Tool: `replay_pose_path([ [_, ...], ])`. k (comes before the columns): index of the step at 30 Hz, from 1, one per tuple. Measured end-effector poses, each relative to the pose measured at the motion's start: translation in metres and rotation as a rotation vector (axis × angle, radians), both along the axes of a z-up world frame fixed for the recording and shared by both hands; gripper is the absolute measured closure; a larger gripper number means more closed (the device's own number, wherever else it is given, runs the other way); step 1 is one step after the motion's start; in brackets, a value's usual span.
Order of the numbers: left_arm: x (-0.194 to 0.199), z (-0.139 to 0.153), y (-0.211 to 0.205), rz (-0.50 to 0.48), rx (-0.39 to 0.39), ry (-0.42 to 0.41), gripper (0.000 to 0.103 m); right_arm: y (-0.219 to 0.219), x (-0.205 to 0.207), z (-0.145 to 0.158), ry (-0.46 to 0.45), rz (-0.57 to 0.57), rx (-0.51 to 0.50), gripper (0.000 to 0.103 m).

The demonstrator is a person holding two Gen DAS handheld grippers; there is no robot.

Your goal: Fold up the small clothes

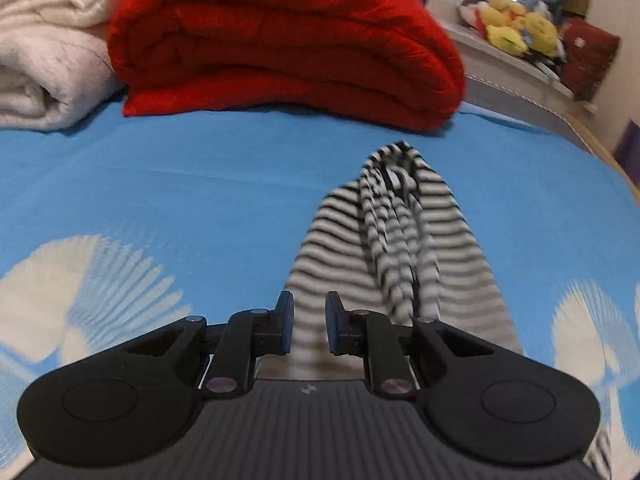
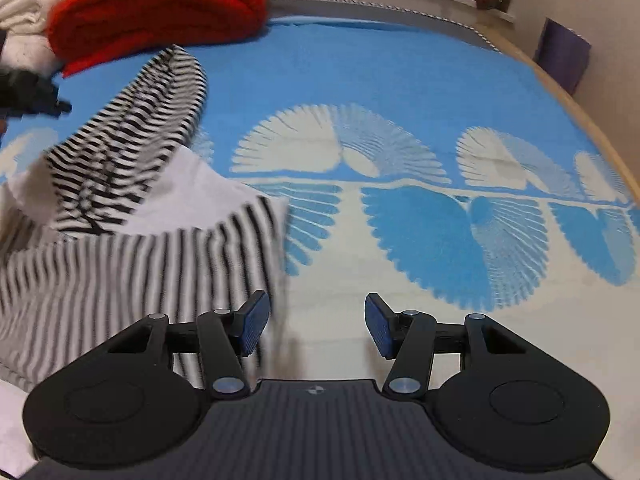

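Left gripper (image 1: 310,322): jaws parted by a narrow gap, blue ribbed pads (image 1: 286,320) facing each other, striped cloth visible in the gap. Can't tell whether the pads actually pinch it. Body level, pointing toward 12 o'clock across the bed.

Striped garment (image 1: 404,248): thin knit, black-and-white stripes, lying on the bed. In the left view its long axis runs from the gripper at 6 o'clock up to about 1 o'clock, tapering to a bunched, twisted end; middle is ridged into loose vertical folds. Edges are motion-blurred.

Right gripper (image 2: 318,326): jaws wide apart, nothing between them, only bedspread below. Left pad (image 2: 254,322) sits just at the garment's (image 2: 132,264) right edge; contact unclear. Body level, pointing to 12 o'clock.

In the right view the garment fills the 8–10 o'clock area: lower panel flat with stripes running roughly vertically, a plain white inner face (image 2: 192,192) exposed above it, and a darker-striped lobe rising toward 11 o'clock.

Bedspread (image 1: 180,184): smooth blue cloth with cream fan-shaped motifs.

Red quilt (image 1: 280,40): thick, padded, folded in stacked layers, at 12 o'clock beyond the garment, apart from it. White fleecy blanket (image 1: 44,40) touching its left side at 10 o'clock. Yellow plush toys (image 1: 516,24) on a ledge at 1 o'clock.
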State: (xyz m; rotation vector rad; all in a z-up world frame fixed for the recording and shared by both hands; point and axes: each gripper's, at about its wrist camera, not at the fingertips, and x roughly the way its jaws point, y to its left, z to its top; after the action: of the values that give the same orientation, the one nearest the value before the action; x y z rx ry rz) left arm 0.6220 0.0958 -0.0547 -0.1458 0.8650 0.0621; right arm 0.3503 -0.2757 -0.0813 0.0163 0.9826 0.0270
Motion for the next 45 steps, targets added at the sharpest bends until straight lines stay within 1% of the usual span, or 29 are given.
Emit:
replay_pose_path([
  [3,0.045,-0.016,0.002,0.038,-0.022,0.005,0.084,-0.012,0.0,-0.008,0.009,-0.007,-0.045,0.048],
  [5,0.071,-0.024,0.0,0.052,-0.006,0.008,0.076,-0.014,0.0,-0.009,0.011,-0.007,-0.049,0.048],
  [7,0.094,-0.034,0.0,0.069,0.009,0.012,0.065,-0.02,0.001,-0.01,0.018,-0.017,-0.042,0.048],
  [10,0.119,-0.051,0.001,0.096,-0.035,0.036,0.055,-0.027,0.004,-0.01,0.021,-0.058,0.002,0.048],
  [12,0.132,-0.063,-0.001,0.099,-0.056,0.065,0.055,-0.026,0.004,-0.011,0.013,-0.065,-0.015,0.048],
  [14,0.137,-0.065,-0.009,0.082,-0.036,0.039,0.055,-0.025,0.005,-0.013,0.017,-0.062,-0.017,0.048],
  [15,0.139,-0.066,-0.012,0.06,-0.037,0.036,0.064,-0.025,0.006,-0.014,0.021,-0.062,-0.016,0.048],
  [16,0.14,-0.065,-0.016,0.035,-0.026,0.034,0.096,-0.025,0.006,-0.014,0.023,-0.065,-0.014,0.048],
  [17,0.141,-0.062,-0.019,0.01,-0.015,0.038,0.101,-0.025,0.006,-0.014,0.022,-0.067,-0.014,0.048],
  [19,0.132,-0.049,-0.021,-0.024,-0.012,0.0,0.101,-0.026,0.007,-0.012,0.017,-0.073,-0.015,0.048],
  [22,0.101,-0.018,-0.025,-0.096,-0.022,-0.082,0.101,-0.026,0.008,-0.008,0.014,-0.085,0.003,0.048],
  [23,0.086,-0.007,-0.029,-0.143,-0.02,-0.107,0.101,-0.025,0.007,-0.004,0.003,-0.088,0.021,0.048],
  [25,0.046,0.013,-0.039,-0.248,0.02,-0.154,0.101,-0.024,0.006,-0.002,-0.002,-0.085,0.025,0.048],
  [27,-0.008,0.034,-0.05,-0.367,0.044,-0.21,0.101,-0.023,0.002,0.003,-0.018,-0.077,0.029,0.048],
  [29,-0.076,0.052,-0.056,-0.481,0.043,-0.255,0.101,-0.024,0.0,0.007,-0.031,-0.081,0.034,0.048],
  [31,-0.147,0.062,-0.058,-0.61,0.022,-0.262,0.102,-0.027,-0.002,0.012,-0.04,-0.103,0.056,0.048],
  [33,-0.217,0.063,-0.048,-0.733,-0.042,-0.203,0.102,-0.03,-0.004,0.019,-0.057,-0.126,0.089,0.048],
  [34,-0.246,0.063,-0.04,-0.755,-0.047,-0.162,0.101,-0.03,-0.005,0.023,-0.071,-0.132,0.103,0.048],
  [35,-0.272,0.061,-0.029,-0.751,-0.051,-0.105,0.099,-0.029,-0.007,0.026,-0.086,-0.134,0.114,0.048],
  [36,-0.289,0.059,-0.015,-0.712,-0.07,-0.038,0.094,-0.028,-0.008,0.03,-0.102,-0.136,0.127,0.048],
  [37,-0.299,0.057,0.001,-0.642,-0.103,0.02,0.088,-0.027,-0.01,0.033,-0.116,-0.137,0.142,0.048],
  [38,-0.307,0.06,0.017,-0.552,-0.139,0.036,0.087,-0.026,-0.012,0.034,-0.125,-0.135,0.158,0.048],
  [39,-0.311,0.066,0.032,-0.439,-0.177,0.026,0.087,-0.024,-0.015,0.036,-0.136,-0.129,0.183,0.048],
  [40,-0.31,0.071,0.041,-0.344,-0.208,0.021,0.082,-0.022,-0.016,0.037,-0.142,-0.123,0.202,0.048],
  [41,-0.307,0.074,0.049,-0.212,-0.253,0.032,0.079,-0.019,-0.017,0.038,-0.144,-0.113,0.222,0.048],
  [42,-0.302,0.072,0.056,-0.112,-0.295,0.05,0.073,-0.016,-0.018,0.038,-0.144,-0.106,0.241,0.048],
  [43,-0.293,0.069,0.062,-0.033,-0.346,0.058,0.07,-0.013,-0.018,0.037,-0.14,-0.1,0.277,0.048],
  [44,-0.292,0.062,0.064,0.012,-0.383,0.055,0.067,-0.01,-0.018,0.036,-0.13,-0.096,0.318,0.048],
  [45,-0.287,0.053,0.064,0.046,-0.41,0.063,0.061,-0.007,-0.017,0.033,-0.111,-0.093,0.365,0.048],
])
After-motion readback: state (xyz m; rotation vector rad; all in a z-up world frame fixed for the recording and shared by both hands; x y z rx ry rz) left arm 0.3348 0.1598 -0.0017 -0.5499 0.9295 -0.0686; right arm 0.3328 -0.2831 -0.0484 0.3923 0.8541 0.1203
